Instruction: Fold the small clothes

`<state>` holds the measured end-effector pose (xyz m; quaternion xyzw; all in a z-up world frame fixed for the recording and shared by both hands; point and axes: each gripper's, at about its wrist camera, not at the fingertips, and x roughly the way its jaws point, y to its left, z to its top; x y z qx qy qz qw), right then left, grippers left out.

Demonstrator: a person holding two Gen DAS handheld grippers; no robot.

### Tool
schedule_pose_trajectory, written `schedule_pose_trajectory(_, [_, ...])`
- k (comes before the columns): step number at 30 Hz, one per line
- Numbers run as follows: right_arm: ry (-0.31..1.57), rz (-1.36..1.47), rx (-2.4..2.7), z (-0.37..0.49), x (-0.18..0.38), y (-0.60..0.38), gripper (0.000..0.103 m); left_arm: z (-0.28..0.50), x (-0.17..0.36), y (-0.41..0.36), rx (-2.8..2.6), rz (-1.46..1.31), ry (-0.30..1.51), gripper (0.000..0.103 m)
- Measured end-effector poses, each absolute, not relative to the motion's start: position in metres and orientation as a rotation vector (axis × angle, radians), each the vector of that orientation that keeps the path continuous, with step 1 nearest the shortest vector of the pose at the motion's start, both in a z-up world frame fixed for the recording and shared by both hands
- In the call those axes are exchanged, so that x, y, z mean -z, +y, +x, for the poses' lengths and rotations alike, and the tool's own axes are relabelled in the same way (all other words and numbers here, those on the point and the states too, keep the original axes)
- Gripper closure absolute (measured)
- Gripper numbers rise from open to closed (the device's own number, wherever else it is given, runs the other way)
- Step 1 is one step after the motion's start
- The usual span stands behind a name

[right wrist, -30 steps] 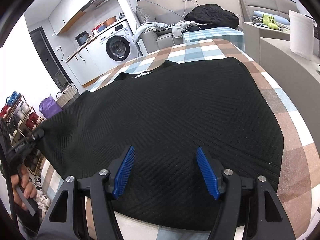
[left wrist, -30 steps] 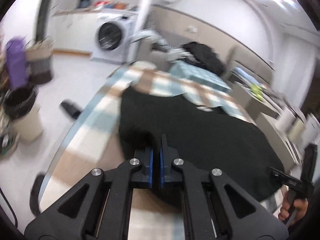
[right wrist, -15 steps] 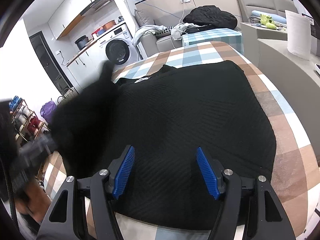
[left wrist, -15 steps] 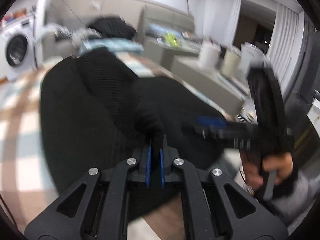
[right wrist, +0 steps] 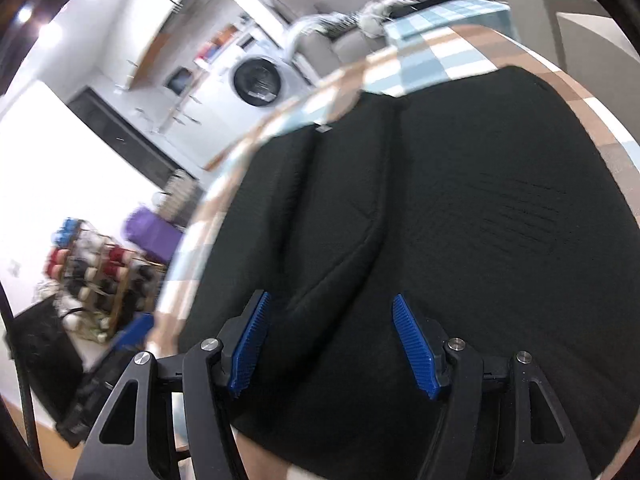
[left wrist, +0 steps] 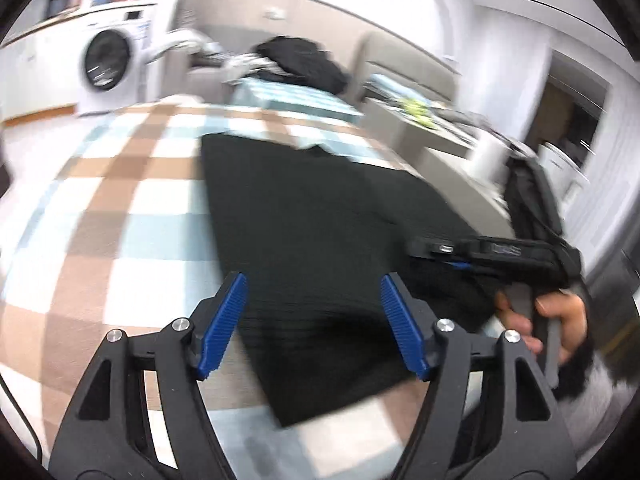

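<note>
Two grippers hang over the black knit top (left wrist: 320,232), which lies flat on the checked tablecloth (left wrist: 132,208), one side flap already laid across its middle. The left gripper (left wrist: 312,320) has just been opening; its blue pads now stand wide with nothing pinched between them, only cloth lying below. The right gripper (right wrist: 334,344) is also wide and empty, poised over the near hem, and shows at three o'clock in the left view with the hand (left wrist: 552,320) that carries it.

My worry is the loose flap, whose edge (right wrist: 376,216) runs from twelve toward six o'clock in the right view: a pad dragging across it could pull the fold open or bunch the knit. A shallow pinch might catch one layer only. The hem sits near the table's edge, so a tug could slide the garment off.
</note>
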<state>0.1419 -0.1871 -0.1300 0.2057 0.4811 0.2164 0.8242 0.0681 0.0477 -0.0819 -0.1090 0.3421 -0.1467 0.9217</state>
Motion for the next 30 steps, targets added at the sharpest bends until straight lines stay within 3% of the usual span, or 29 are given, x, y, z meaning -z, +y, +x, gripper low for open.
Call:
schedule_pose_trajectory(2, [1.006,0.415,-0.46,0.146,0.128,-0.181,0.051,0.075,0.09,0.065,0.261,-0.274,0.729,0.036])
schedule_pose_trajectory(4, [1.003,0.341,-0.45,0.148,0.123,-0.172,0.096,0.08,0.095,0.075,0.244,-0.304,0.748,0.036])
schedule_pose_trajectory(6, [0.945,0.331,-0.502,0.142,0.109,-0.169,0.098,0.08,0.096,0.081,0.231,-0.314,0.751,0.036])
schedule_pose_trajectory(9, [0.862,0.309,-0.552,0.126,0.087,-0.174,0.098,0.078,0.096,0.08,0.23,-0.298,0.738,0.036])
schedule_pose_trajectory(15, [1.015,0.161,-0.293,0.139,0.123,-0.193,0.095,0.083,0.107,0.052,0.241,-0.239,0.769,0.036])
schedule_pose_trajectory(17, [0.987,0.19,-0.324,0.132,0.114,-0.198,0.088,0.082,0.108,0.047,0.251,-0.219,0.766,0.036])
schedule_pose_trajectory(19, [0.944,0.195,-0.362,0.121,0.101,-0.197,0.073,0.08,0.107,0.042,0.273,-0.208,0.768,0.036])
schedule_pose_trajectory(22, [0.924,0.21,-0.495,0.105,0.085,-0.183,0.065,0.074,0.107,0.029,0.327,-0.184,0.784,0.036])
schedule_pose_trajectory(26, [0.954,0.123,-0.642,0.092,0.087,-0.155,0.056,0.065,0.108,0.003,0.415,-0.101,0.799,0.036])
schedule_pose_trajectory(30, [1.045,0.073,-0.612,0.1,0.11,-0.149,0.056,0.059,0.112,-0.016,0.456,-0.037,0.81,0.036])
